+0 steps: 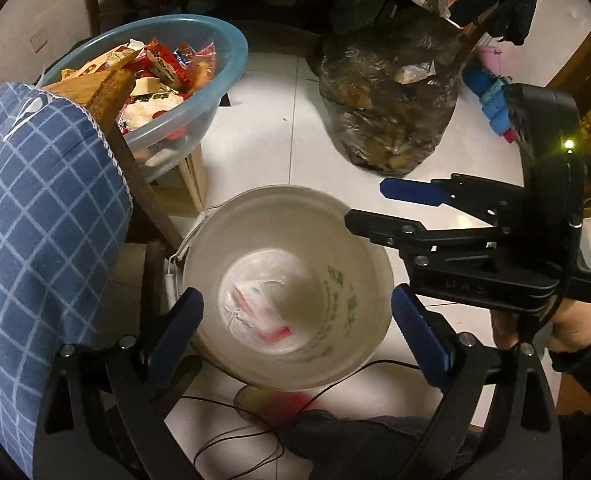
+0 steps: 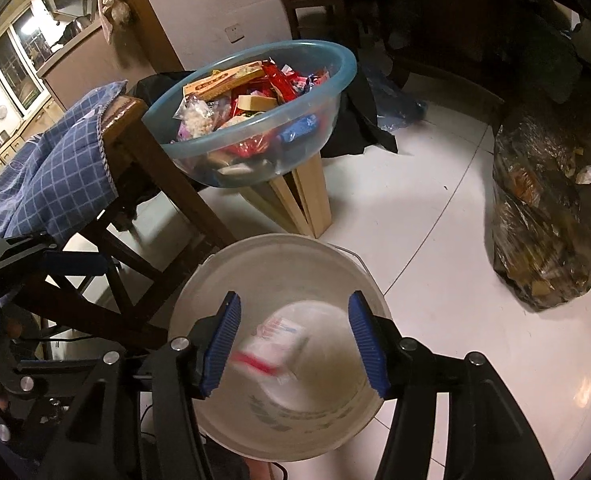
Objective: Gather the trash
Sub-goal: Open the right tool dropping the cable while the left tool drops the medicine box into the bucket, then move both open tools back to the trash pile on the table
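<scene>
Left wrist view: set above the white bucket (image 1: 287, 280), aimed steeply down into it, close; the right hand-held gripper (image 1: 365, 206) was seen entering from the right edge.
Right wrist view: held over the same bucket (image 2: 279, 344), tilted down, close; the left hand-held gripper's arm was caught at the left edge.
Shared ground: the bucket, blue basin (image 1: 215, 92) (image 2: 335, 80), checked cloth (image 1: 35, 200) (image 2: 55, 172), dark trash bag (image 1: 391, 112) (image 2: 551, 216) and tiled floor (image 1: 279, 136) (image 2: 435, 208) were covered by both.

White bucket (image 1: 359, 240), faint green print inside. Translucent blue basin (image 2: 335, 92) holding red, yellow and white packets. Navy cloth (image 1: 35, 200) with white grid check. Dark clear bag (image 1: 391, 120), brown contents. Gripper pads blue, frames black.
</scene>
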The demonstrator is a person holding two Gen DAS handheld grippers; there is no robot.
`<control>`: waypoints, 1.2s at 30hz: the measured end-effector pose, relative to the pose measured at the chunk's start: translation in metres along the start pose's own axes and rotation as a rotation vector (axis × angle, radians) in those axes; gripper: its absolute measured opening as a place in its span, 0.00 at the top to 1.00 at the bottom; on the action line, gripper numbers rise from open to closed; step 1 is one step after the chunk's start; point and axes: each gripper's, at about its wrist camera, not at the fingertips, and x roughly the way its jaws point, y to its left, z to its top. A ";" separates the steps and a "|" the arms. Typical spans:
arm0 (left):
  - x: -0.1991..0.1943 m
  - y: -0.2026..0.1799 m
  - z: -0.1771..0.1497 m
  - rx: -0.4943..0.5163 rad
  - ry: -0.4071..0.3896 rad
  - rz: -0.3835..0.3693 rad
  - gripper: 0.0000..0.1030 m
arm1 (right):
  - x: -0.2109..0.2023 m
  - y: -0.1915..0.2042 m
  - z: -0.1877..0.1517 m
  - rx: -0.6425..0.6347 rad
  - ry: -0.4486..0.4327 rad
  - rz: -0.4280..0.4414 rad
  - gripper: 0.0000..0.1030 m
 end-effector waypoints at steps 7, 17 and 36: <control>-0.041 -0.021 0.002 0.057 -0.162 0.147 0.05 | -0.001 -0.013 -0.002 0.023 -0.100 -0.080 0.44; -0.191 -0.006 -0.010 -0.064 -0.545 0.389 0.05 | 0.075 -0.015 -0.063 -0.034 -0.188 -0.166 0.42; -0.249 0.040 -0.050 -0.237 -0.646 0.495 0.05 | 0.099 -0.065 0.019 -0.023 -0.268 -0.315 0.39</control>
